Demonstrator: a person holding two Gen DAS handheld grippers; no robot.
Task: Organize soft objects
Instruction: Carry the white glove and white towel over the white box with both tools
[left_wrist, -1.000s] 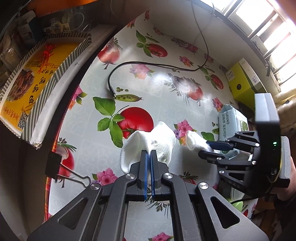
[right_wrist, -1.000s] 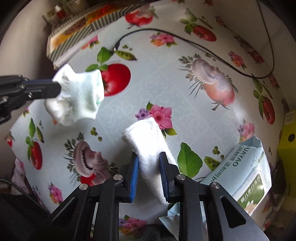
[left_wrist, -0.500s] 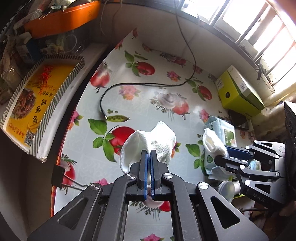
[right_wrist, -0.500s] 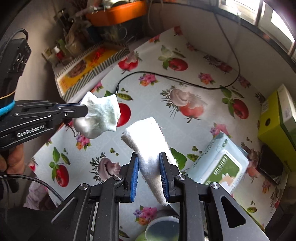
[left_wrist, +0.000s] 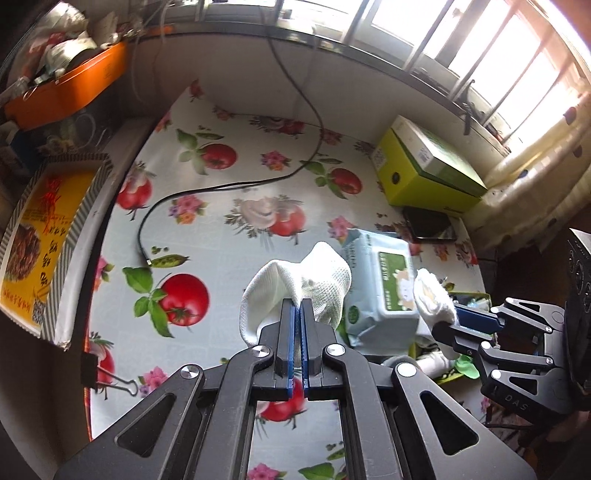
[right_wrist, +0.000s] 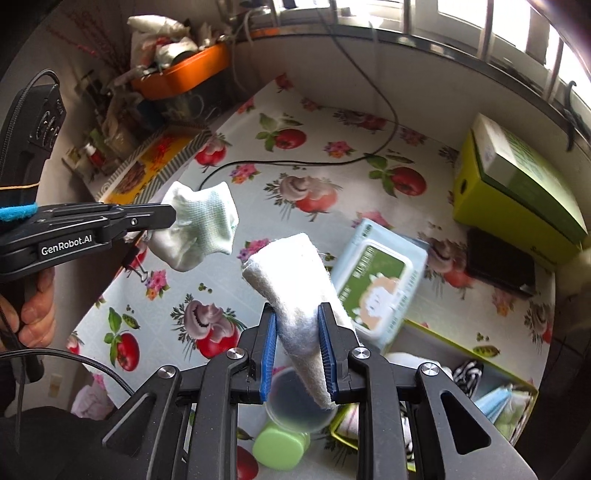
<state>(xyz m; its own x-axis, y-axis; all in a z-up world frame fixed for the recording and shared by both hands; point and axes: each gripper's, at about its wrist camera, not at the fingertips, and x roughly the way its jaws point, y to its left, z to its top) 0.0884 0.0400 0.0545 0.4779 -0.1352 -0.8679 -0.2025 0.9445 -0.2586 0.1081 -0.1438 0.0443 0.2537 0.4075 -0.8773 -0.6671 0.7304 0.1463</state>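
Two soft pieces hang above the fruit-print tablecloth. Left wrist view: the left gripper, jaws pinched tight on a white sock, should stay shut.

Right wrist view: the right gripper clamps a fuzzy white cloth; carry it towards five o'clock, probably the green-rimmed box.

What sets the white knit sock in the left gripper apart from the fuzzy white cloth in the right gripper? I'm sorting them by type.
The white knit sock is bunched, with a fine mesh weave; the fuzzy white cloth is a thick, fleecy, tapering roll. The left gripper pinches thin sock fabric; the right gripper spans the bulkier cloth. Both are white and held clear of the table.
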